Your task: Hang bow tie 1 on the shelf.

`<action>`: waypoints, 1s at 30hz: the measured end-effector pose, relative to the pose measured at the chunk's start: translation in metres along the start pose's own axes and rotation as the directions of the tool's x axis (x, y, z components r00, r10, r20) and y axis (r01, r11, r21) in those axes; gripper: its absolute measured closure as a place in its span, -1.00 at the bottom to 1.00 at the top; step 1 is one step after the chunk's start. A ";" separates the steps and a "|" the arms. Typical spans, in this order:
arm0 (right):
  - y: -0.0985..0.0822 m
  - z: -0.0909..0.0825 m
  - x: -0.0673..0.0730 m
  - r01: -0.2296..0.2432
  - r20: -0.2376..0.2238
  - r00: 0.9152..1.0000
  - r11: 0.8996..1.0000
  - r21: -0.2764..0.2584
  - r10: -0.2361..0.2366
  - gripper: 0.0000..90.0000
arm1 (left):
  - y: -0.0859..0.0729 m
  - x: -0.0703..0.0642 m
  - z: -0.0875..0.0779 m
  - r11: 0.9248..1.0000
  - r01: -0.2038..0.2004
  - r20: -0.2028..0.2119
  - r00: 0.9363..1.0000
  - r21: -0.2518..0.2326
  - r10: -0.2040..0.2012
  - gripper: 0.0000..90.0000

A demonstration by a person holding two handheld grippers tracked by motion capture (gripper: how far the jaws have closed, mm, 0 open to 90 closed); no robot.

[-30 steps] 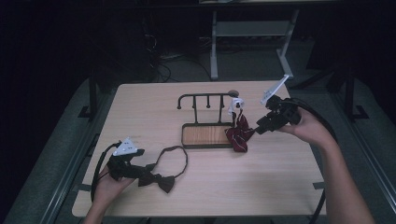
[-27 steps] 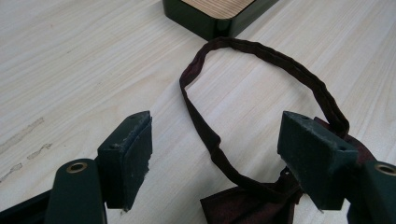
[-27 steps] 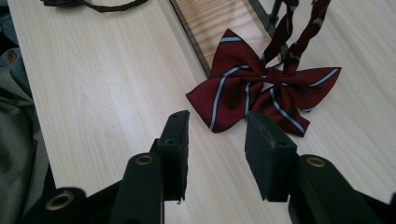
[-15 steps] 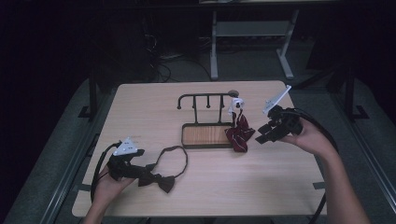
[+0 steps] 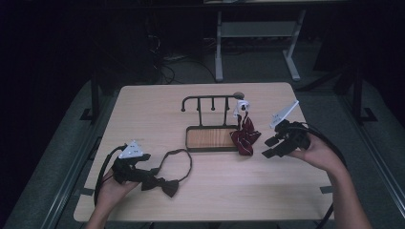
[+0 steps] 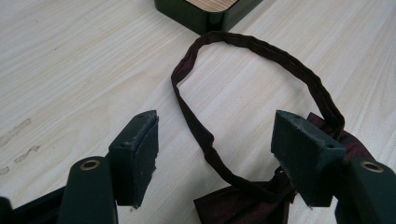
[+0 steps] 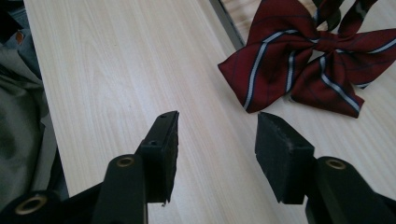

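Left tool [image 6: 215, 158]: jaws spread, just been closing slightly; dark bow tie [image 6: 243, 205] strap lies between them, pads not pressing; near the tabletop's [image 5: 143, 109] front-left corner.
Right tool [image 7: 215, 154]: jaws spread, just been opening, nothing between; near the right edge.
Striped bow tie [image 7: 303, 60]: just ahead of right tool, partly on the hook stand [image 5: 210, 138] base at mid-tabletop.
Hidden: dark bow cut off in the left gripper view.

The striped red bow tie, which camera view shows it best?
The right gripper view: the striped red bow tie is large there, its white stripes and centre knot plain on the table. The high view shows it small, beside the rack's wooden tray, with the loop running up to the rack. The left gripper view adds nothing on it.
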State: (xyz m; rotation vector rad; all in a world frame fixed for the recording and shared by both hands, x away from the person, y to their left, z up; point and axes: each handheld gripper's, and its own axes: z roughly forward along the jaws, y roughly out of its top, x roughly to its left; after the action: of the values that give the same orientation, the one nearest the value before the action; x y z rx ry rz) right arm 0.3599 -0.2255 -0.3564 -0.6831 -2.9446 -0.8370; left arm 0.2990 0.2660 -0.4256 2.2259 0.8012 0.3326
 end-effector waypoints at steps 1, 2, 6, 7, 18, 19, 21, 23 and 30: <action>-0.002 0.001 0.001 0.003 0.002 1.000 1.000 -0.001 -0.003 0.06 | 0.000 0.000 0.000 1.000 0.001 0.000 1.000 -0.001 -0.001 -0.29; -0.003 0.002 0.003 -0.001 0.005 1.000 1.000 0.000 0.001 0.05 | 0.001 0.000 0.001 1.000 0.002 0.002 1.000 0.001 -0.002 -0.29; -0.011 0.008 0.007 0.012 0.008 1.000 1.000 -0.004 -0.011 0.03 | 0.004 0.000 0.002 1.000 0.002 0.012 1.000 0.014 -0.002 -0.29; -0.013 0.008 0.008 0.006 0.004 1.000 1.000 -0.002 -0.006 0.03 | 0.005 0.001 0.002 1.000 0.009 0.023 1.000 0.015 -0.009 -0.29; -0.030 0.017 0.019 0.005 0.017 1.000 1.000 -0.015 -0.005 -0.06 | 0.022 0.004 0.004 0.999 0.002 0.037 0.999 0.032 -0.004 -0.20; -0.031 0.017 0.021 -0.001 0.018 1.000 1.000 -0.013 0.001 -0.06 | 0.024 0.004 0.005 0.999 0.004 0.038 0.999 0.038 -0.006 -0.20; -0.032 0.019 0.023 -0.002 0.017 1.000 1.000 -0.011 0.002 -0.08 | 0.027 0.004 0.006 0.999 -0.007 0.040 0.999 0.047 0.005 -0.19; -0.033 0.021 0.023 0.004 0.024 1.000 1.000 -0.012 -0.004 -0.10 | 0.029 0.004 0.008 0.999 -0.002 0.039 0.999 0.053 0.000 -0.19; -0.040 0.030 0.027 0.008 0.024 1.000 1.000 -0.018 -0.008 -0.10 | 0.033 0.004 0.014 0.996 -0.006 0.050 0.999 0.085 0.002 -0.18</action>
State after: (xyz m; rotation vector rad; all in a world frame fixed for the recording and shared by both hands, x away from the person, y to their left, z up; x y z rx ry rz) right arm 0.3220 -0.2301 -0.3992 -0.6878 -2.9667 -0.8636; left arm 0.3233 0.2430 -0.4113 2.3060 0.7974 0.2482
